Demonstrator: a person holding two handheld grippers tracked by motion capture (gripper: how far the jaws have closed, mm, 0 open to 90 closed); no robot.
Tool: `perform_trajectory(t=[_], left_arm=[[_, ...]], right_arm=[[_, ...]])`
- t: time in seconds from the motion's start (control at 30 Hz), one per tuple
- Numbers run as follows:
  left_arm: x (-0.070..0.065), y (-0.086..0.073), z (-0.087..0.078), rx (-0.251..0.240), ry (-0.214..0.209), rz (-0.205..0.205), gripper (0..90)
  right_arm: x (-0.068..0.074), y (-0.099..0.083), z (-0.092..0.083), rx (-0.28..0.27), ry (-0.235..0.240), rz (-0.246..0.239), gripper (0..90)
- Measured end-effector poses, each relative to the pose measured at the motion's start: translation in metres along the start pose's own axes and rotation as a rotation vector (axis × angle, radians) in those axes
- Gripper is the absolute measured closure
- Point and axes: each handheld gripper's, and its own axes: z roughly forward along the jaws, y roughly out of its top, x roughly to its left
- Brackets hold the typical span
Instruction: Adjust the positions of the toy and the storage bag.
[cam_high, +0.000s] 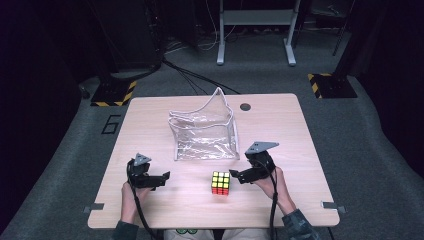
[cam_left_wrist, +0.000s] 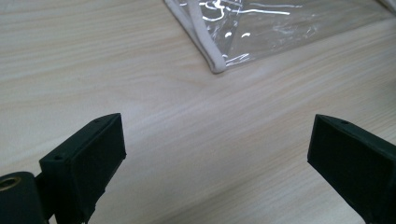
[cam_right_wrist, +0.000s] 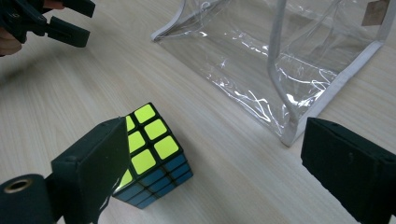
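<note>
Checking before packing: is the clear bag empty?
Empty: through the clear bag only table shows; the cube sits outside, in front.

The high view looks down and forward over the whole table (cam_high: 150, 107). Both gripper views sit low and close, sharing the clear pouch (cam_left_wrist: 261, 28).

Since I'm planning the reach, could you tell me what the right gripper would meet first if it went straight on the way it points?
Probably the puzzle cube: it sits just ahead of the right gripper, partly behind one open jaw. The clear bag lies farther on, though depth is uncertain.
</note>
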Motion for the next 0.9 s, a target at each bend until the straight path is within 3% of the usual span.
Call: perform_trajectory(t=[0.43, 0.9], left_arm=[[0.001, 0.036, 0.0, -0.022, -0.055, 0.025, 6.0], [0.002, 0.074, -0.004, -0.057, -0.069, 0.05, 8.6]], right_arm=[[-0.01, 0.02, -0.006, -0.011, -0.003, 0.01, 7.4], [-0.02, 0.044, -0.015, -0.021, -0.008, 0.012, 7.7]])
